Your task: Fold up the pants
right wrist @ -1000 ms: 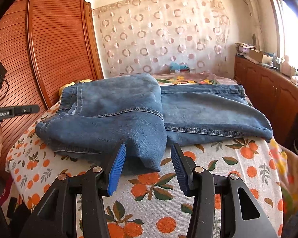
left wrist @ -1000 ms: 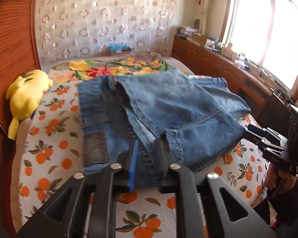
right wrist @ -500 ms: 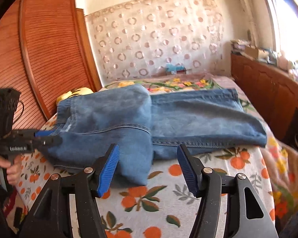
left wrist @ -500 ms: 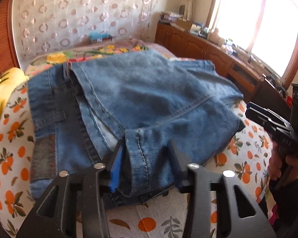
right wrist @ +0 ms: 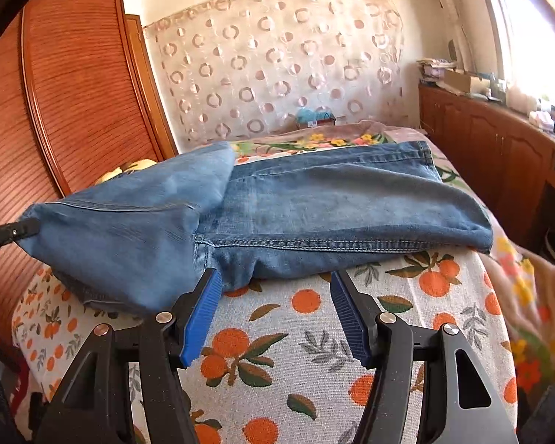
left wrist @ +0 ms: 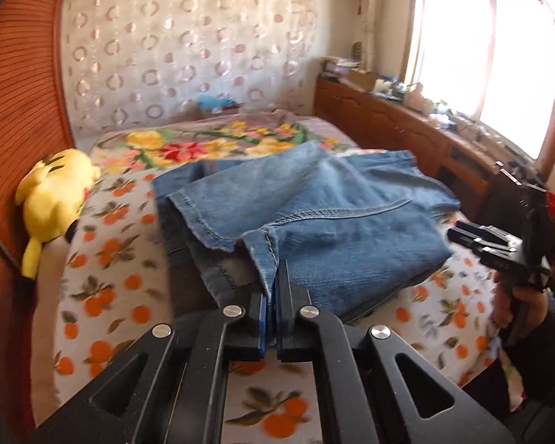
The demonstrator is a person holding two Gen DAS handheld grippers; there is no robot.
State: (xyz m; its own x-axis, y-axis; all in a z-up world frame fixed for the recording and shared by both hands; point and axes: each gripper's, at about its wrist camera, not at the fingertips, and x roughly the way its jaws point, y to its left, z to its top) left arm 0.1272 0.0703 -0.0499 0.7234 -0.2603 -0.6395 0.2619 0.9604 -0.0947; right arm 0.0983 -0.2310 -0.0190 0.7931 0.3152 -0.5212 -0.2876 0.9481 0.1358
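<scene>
Pants: blue denim pants (right wrist: 314, 207) lie part folded on the bed, across the orange-print sheet (right wrist: 314, 362), one leg stretched toward the window side
Lifted part: the end nearest the wooden wardrobe (right wrist: 74, 85) is raised off the sheet in a peak, a flap hanging over the rest
Left gripper: the left gripper (left wrist: 272, 292) has just closed and its jaws are pressed together on a seamed edge of the denim, which runs up out of the fingertips
Seen from the other side: the left gripper tip (right wrist: 22, 229) meets the raised corner of the pants at the far left
Right gripper: the right gripper (right wrist: 275, 296) is spread wide, its blue pads (right wrist: 199, 318) apart over the sheet, pinching nothing
Pants to right gripper: the near hem edge sits just beyond the open jaws, the left pad tip right at the cloth
Hand: a hand (left wrist: 514, 296) grips the right tool's handle beside the bed
Nearby: a yellow plush toy (left wrist: 55, 199) lies against the wardrobe, apart from the pants
</scene>
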